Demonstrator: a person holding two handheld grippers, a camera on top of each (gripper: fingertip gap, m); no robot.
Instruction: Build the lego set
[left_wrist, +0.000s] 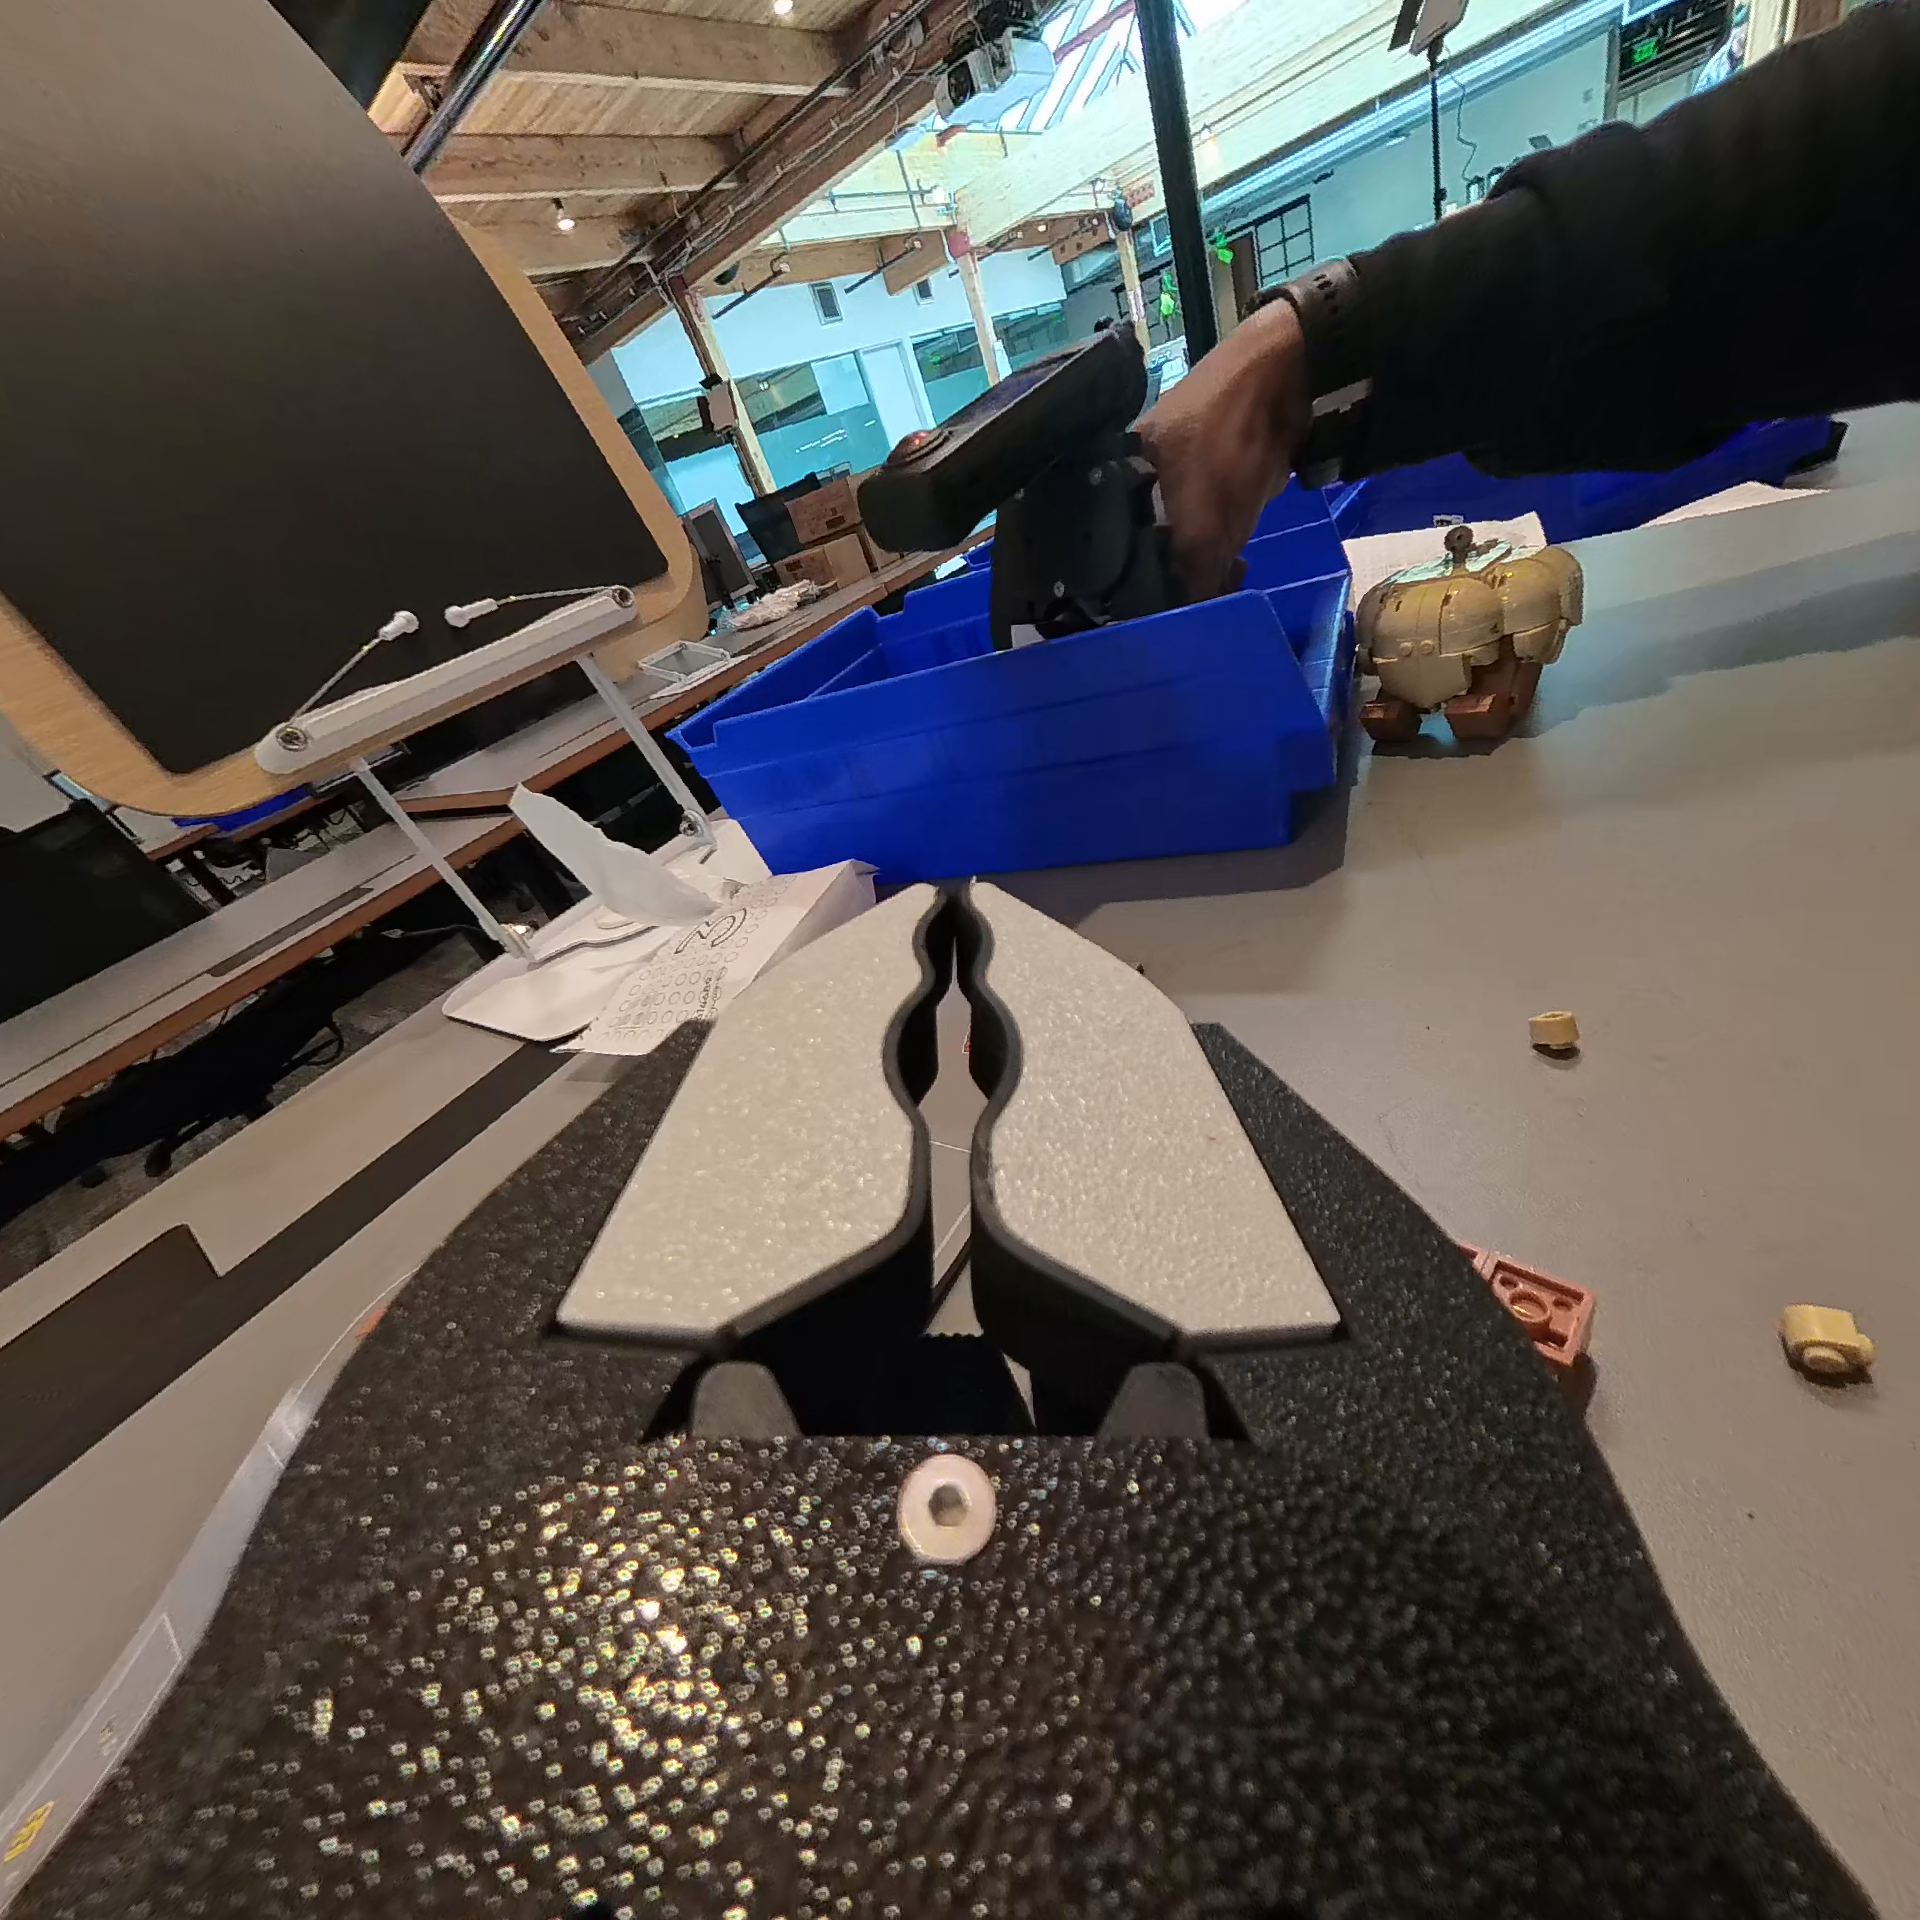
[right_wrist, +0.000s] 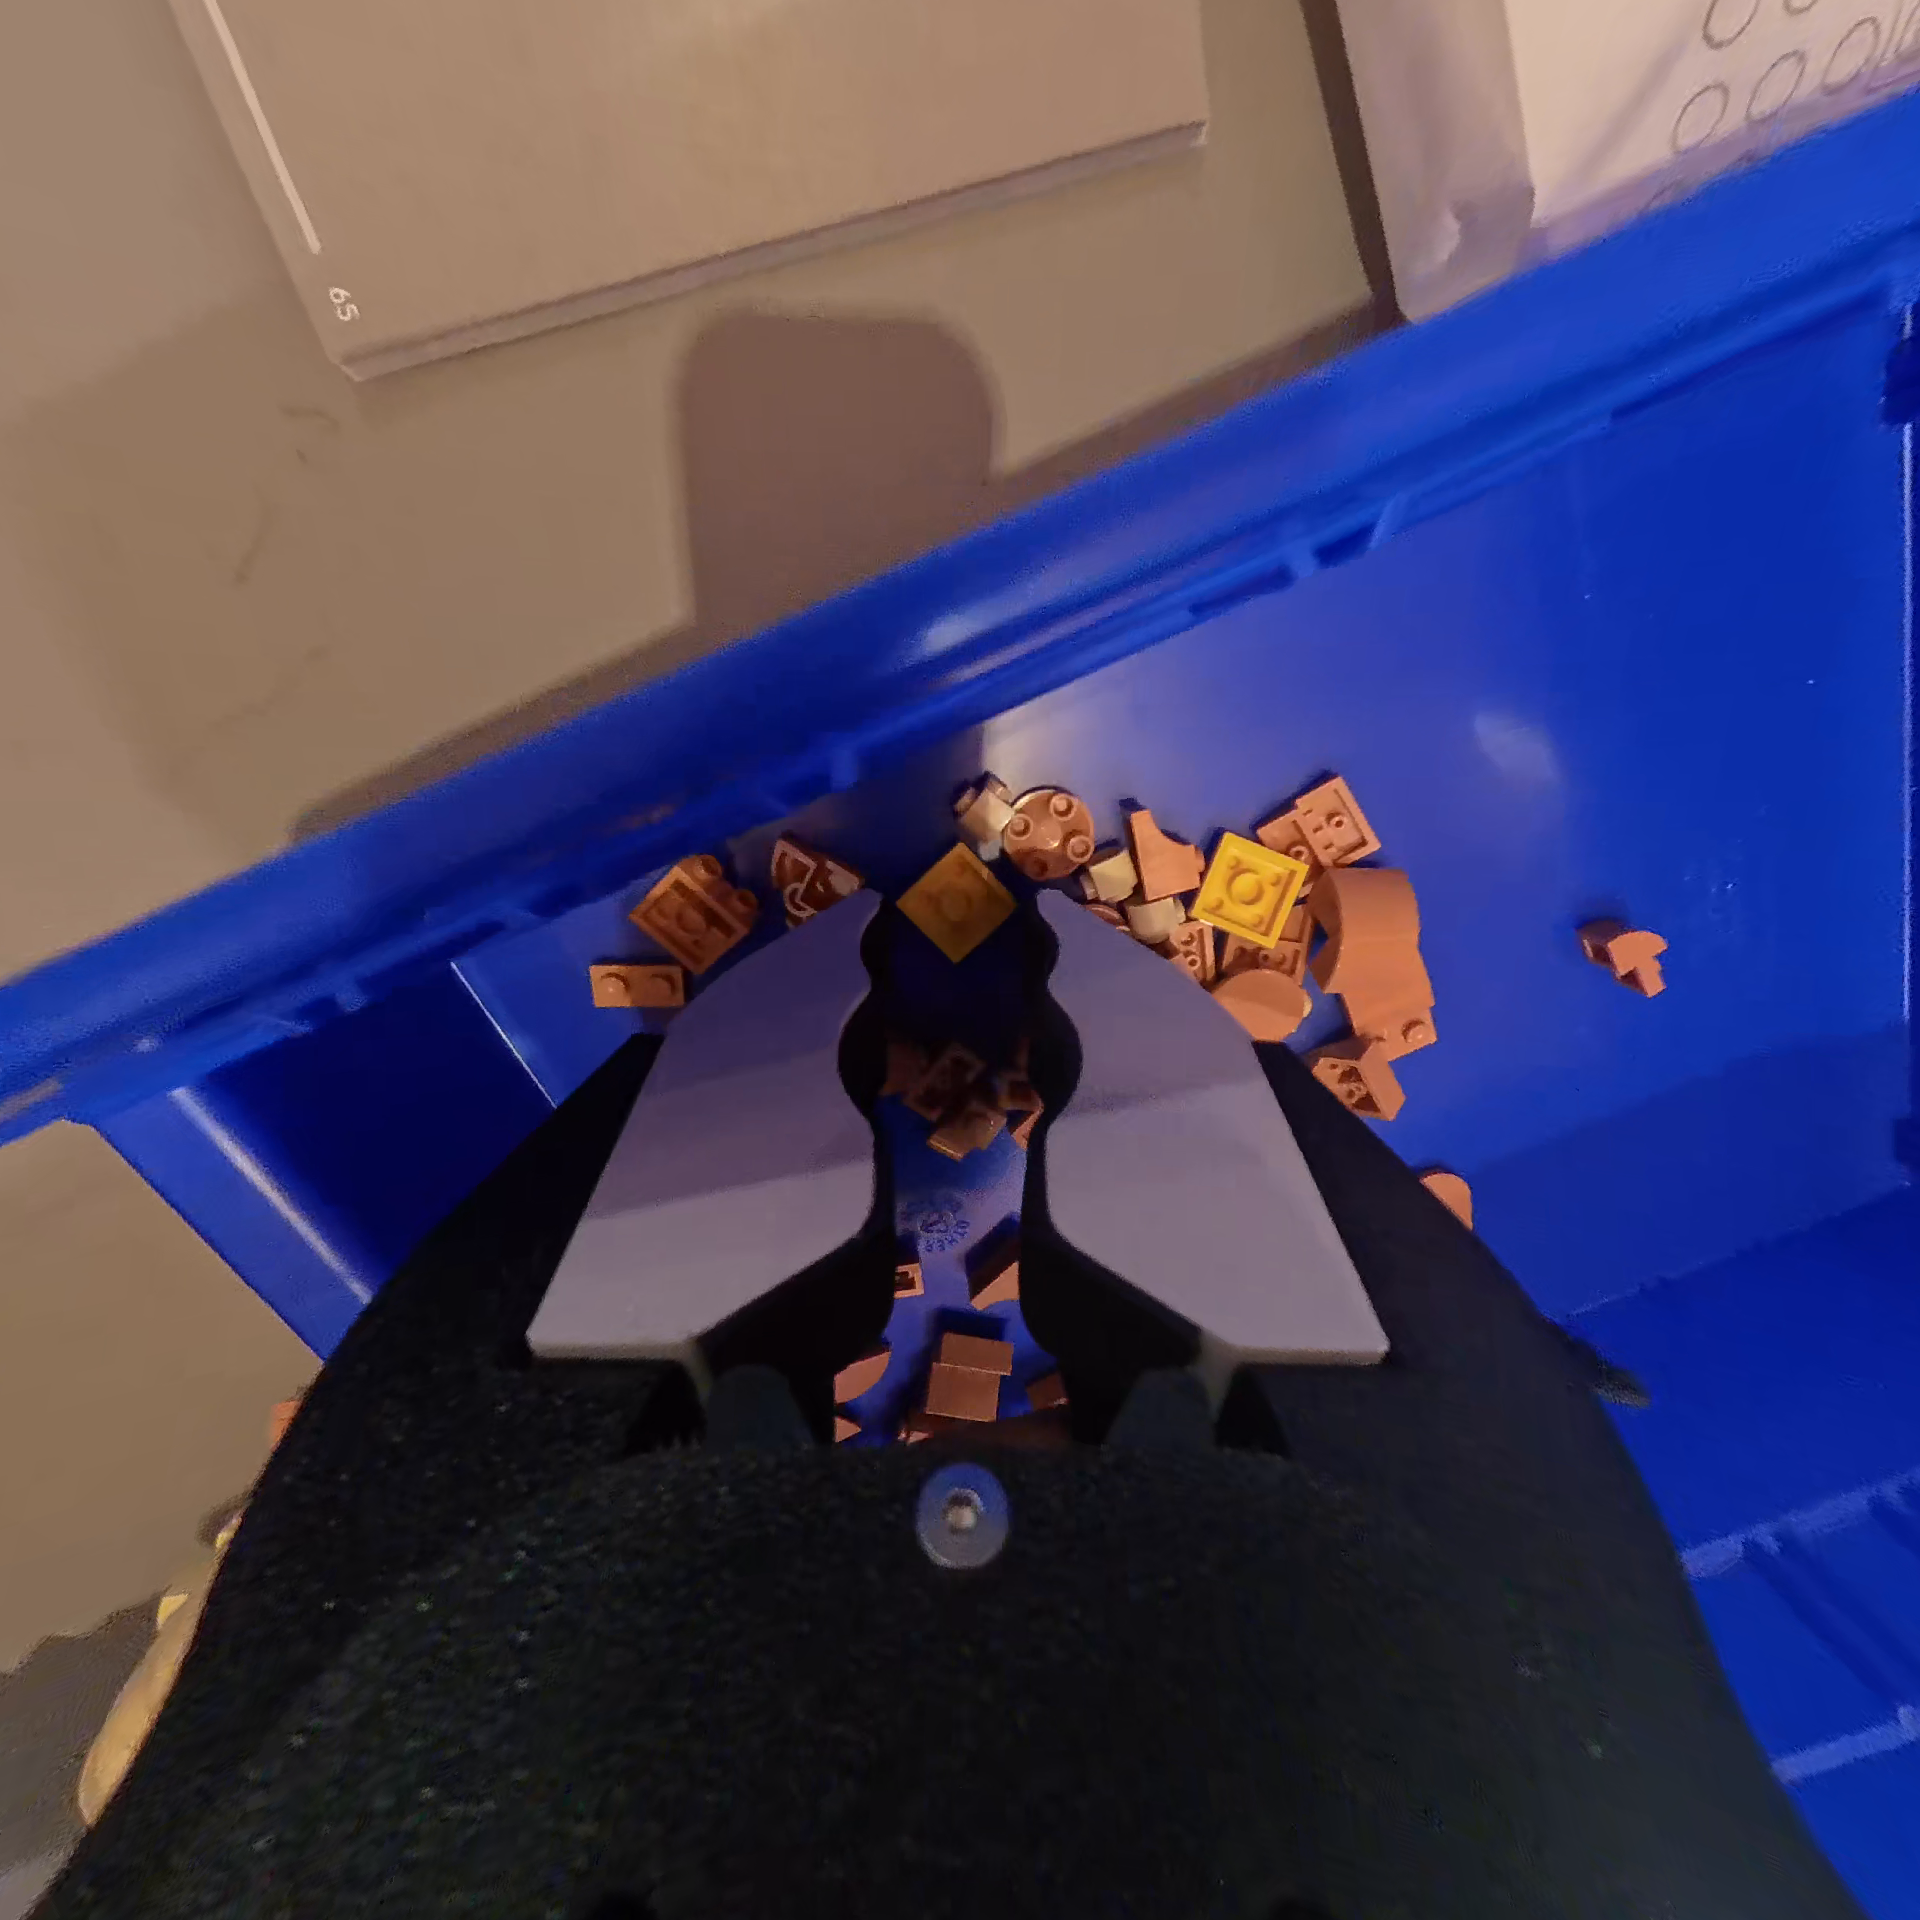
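Left gripper (left_wrist: 956, 914): black pebbled body, glittering under light; 2 pale grey textured finger plates with wavy black inner edges; 1 silver screw at centre. Right gripper (right_wrist: 956, 935): same black grained body, 2 smooth grey finger plates, wavy black edges, 1 silver screw. Right hand (left_wrist: 1221, 457): black long sleeve (left_wrist: 1621, 270), dark watch (left_wrist: 1325, 312) on wrist.

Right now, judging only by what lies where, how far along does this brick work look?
Partly along. A tan and brown brick model already stands on the table beside the blue bin. In hand: nothing visibly; the right gripper is open over a yellow plate in the bin, the left gripper shut. Left: many brown bricks in the bin and loose pieces on the table.
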